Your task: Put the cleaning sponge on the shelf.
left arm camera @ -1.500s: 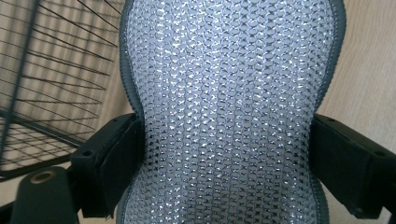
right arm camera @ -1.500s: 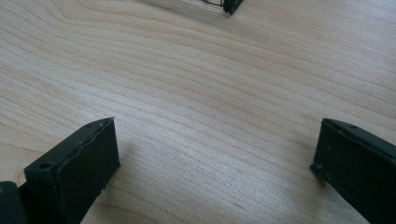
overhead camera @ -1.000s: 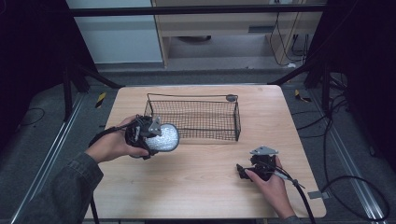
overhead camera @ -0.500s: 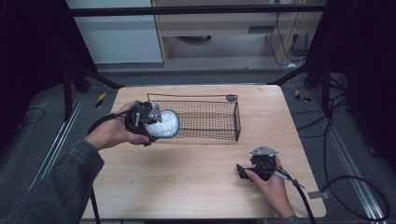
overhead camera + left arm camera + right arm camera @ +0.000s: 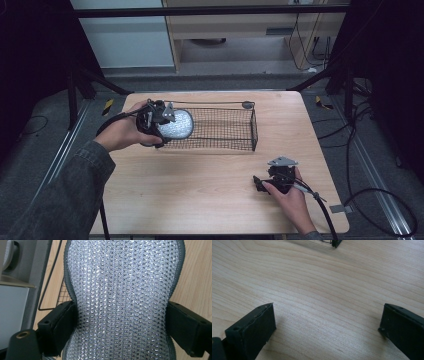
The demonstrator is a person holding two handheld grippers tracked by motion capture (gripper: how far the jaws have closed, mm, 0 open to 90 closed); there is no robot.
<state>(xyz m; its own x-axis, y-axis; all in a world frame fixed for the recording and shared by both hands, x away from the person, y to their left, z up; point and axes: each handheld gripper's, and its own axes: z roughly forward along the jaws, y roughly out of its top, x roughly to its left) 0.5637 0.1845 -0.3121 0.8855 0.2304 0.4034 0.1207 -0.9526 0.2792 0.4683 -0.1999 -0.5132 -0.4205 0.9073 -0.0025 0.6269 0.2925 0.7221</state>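
A pale wooden desk (image 5: pixel 200 175) carries a black wire basket (image 5: pixel 220 125) near its far edge. The left tool (image 5: pixel 159 120) clamps a silvery mesh scrubber pad (image 5: pixel 176 124) by its waist at the basket's left end, over the desk's far left part; the pad's long axis runs straight out between the jaws, away from the hand. The right tool (image 5: pixel 262 186) rests near the desk's near right corner, jaws spread wide over bare wood.

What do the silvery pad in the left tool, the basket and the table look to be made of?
Silvery pad: seemingly a knitted metallic mesh, glinting loops, with a grey stitched fabric edge; likely a scouring pad. The left tool is shut on it.
Basket: thin black wire mesh, probably coated metal.
Table: pale wood-grain top, matte; solid or laminate unclear.
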